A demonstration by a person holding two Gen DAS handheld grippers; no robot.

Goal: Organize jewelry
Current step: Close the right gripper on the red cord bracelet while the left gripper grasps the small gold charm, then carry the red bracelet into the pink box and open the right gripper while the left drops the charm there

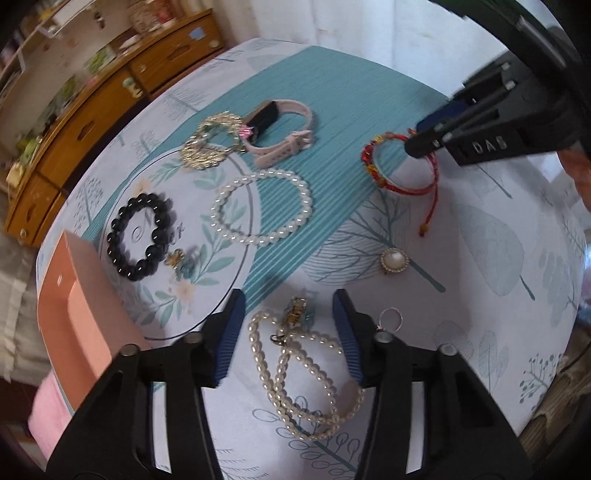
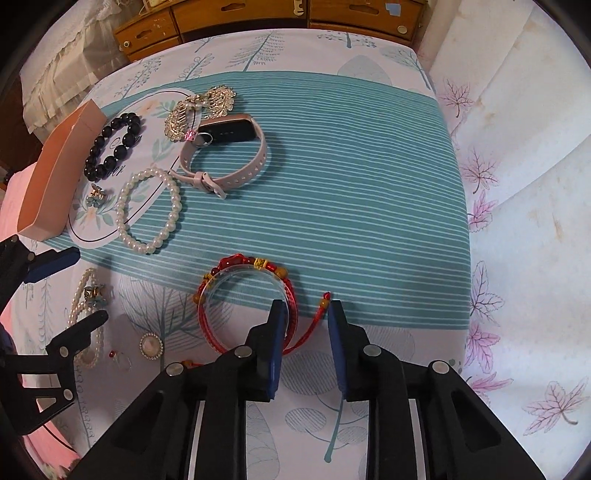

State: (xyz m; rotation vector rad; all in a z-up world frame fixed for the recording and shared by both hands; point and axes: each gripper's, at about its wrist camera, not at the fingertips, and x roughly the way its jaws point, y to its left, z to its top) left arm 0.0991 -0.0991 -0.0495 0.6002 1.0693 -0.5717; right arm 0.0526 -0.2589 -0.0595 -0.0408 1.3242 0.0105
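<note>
Jewelry lies spread on a teal-and-white tablecloth (image 2: 369,203). My left gripper (image 1: 288,295) points down over a coiled pearl necklace (image 1: 295,387) with a gold clasp; its blue pads straddle the strands without pressing them, so it is open. The right wrist view shows the same left gripper (image 2: 90,284) and pearl necklace (image 2: 79,295) at the left edge. My right gripper (image 2: 304,306) straddles the right side of a red cord bracelet (image 2: 236,266), with the rim and a loose cord end between the pads and a gap showing. The left wrist view shows this right gripper (image 1: 415,142) at the red cord bracelet (image 1: 369,155).
A pearl bracelet (image 2: 173,210), black bead bracelet (image 2: 110,147), pink watch (image 2: 240,177), gold comb (image 2: 184,114), flower earrings (image 2: 96,195), round pearl brooch (image 1: 394,260) and thin ring (image 1: 391,317) lie around. An orange box (image 2: 55,166) stands at the left; a wooden dresser (image 2: 258,14) is behind.
</note>
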